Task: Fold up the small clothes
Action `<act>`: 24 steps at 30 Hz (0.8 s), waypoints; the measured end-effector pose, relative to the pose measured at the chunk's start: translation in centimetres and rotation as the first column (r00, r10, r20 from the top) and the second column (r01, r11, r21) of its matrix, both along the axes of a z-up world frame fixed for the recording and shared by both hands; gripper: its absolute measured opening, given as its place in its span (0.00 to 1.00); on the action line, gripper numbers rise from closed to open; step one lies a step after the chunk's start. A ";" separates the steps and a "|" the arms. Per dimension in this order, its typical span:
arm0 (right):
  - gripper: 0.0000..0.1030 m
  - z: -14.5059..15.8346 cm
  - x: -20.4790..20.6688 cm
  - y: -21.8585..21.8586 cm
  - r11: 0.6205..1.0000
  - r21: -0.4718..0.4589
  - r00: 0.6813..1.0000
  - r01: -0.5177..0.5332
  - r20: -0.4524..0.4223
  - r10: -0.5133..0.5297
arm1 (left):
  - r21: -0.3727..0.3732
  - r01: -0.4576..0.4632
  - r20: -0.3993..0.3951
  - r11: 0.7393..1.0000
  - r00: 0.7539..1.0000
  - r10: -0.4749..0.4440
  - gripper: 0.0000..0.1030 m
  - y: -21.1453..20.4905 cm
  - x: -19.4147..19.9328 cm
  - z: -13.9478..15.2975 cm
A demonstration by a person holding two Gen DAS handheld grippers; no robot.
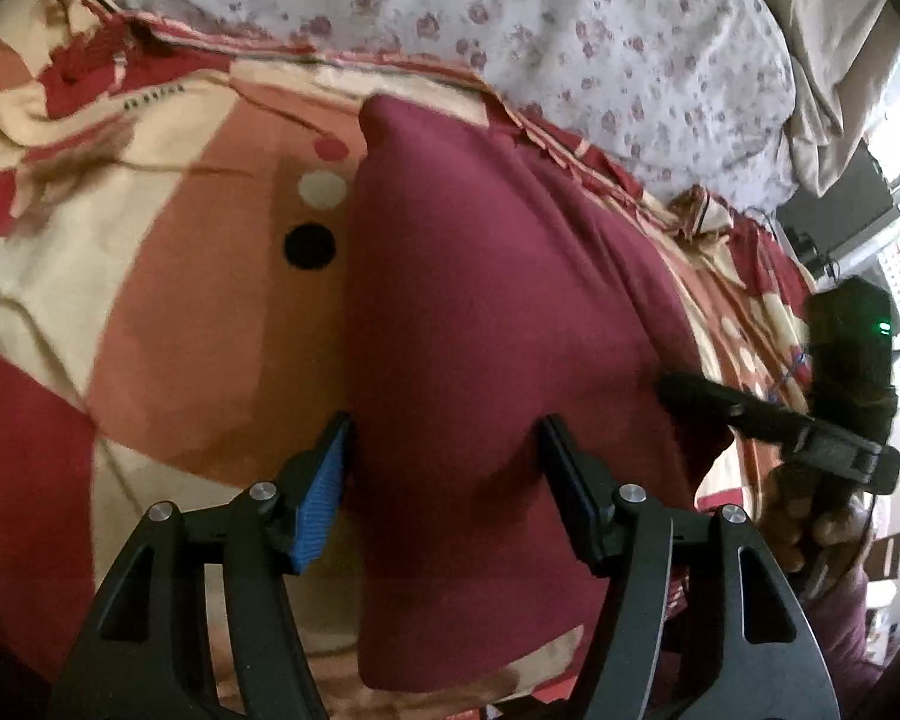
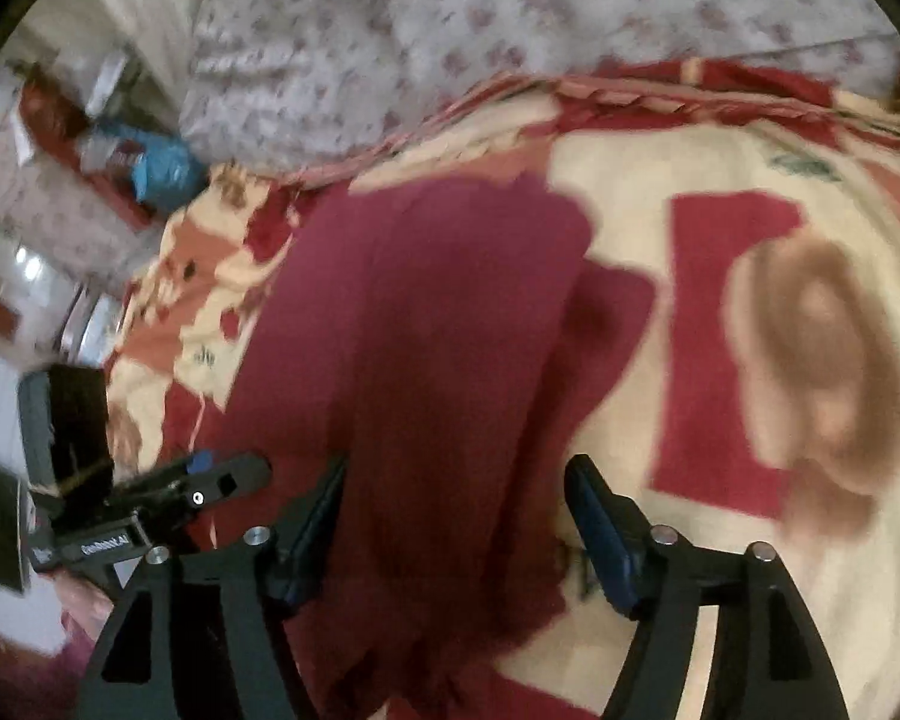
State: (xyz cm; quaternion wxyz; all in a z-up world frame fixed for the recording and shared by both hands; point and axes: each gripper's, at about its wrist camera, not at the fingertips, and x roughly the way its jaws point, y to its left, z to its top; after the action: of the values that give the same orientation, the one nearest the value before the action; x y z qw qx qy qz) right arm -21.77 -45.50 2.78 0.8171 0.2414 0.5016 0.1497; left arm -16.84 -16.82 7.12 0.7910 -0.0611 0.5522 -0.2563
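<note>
While both claws are held open, the maroon knit garment (image 1: 498, 312) is seen spread on the patterned red-and-cream bedspread (image 1: 168, 276), its long axis running straight ahead between the left claw (image 1: 444, 462) and the right claw (image 2: 456, 504).

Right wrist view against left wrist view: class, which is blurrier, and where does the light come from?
Right wrist view: motion-smeared throughout, the maroon garment and patterned blanket soft-edged. Left wrist view: sharper, the left gripper crisp, with blown-out window glare at the right edge. Both: fisheye bending and dark corners.
</note>
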 end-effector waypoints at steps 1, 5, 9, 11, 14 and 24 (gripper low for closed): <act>0.69 0.8 -0.3 -0.4 1.000 -0.017 1.000 0.019 0.022 -0.019 | 0.026 -0.007 0.039 1.000 0.999 0.006 0.63 -0.1 -0.2 0.6; 0.69 4.1 -1.7 0.1 0.994 -0.102 0.991 0.043 0.132 -0.029 | 0.084 -0.036 0.159 0.996 0.987 0.022 0.73 -0.6 -0.7 2.0; 0.69 5.3 -2.4 3.0 0.990 -0.143 0.980 0.015 0.197 0.013 | 0.142 -0.064 0.201 0.988 0.979 0.034 0.73 -1.7 -0.6 1.7; 0.69 5.0 -2.4 4.1 0.989 -0.147 0.977 -0.021 0.205 0.051 | 0.169 -0.073 0.216 0.983 0.976 0.035 0.73 -2.0 -0.7 1.5; 0.65 3.4 -1.8 5.7 0.971 -0.233 0.983 -0.053 0.159 0.092 | 0.188 -0.074 0.218 0.979 0.975 0.032 0.73 -2.2 -1.1 1.0; 0.62 1.9 -2.7 5.1 0.945 -0.326 0.995 -0.011 0.093 0.043 | 0.243 -0.094 0.322 0.965 0.947 0.011 0.73 -2.9 -2.5 2.1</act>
State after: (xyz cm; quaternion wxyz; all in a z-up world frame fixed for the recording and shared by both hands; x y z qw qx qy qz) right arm -24.52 -40.41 4.64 0.8675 0.0888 0.4814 0.0880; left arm -19.38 -19.73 9.25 0.8774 0.0684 0.4441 -0.1683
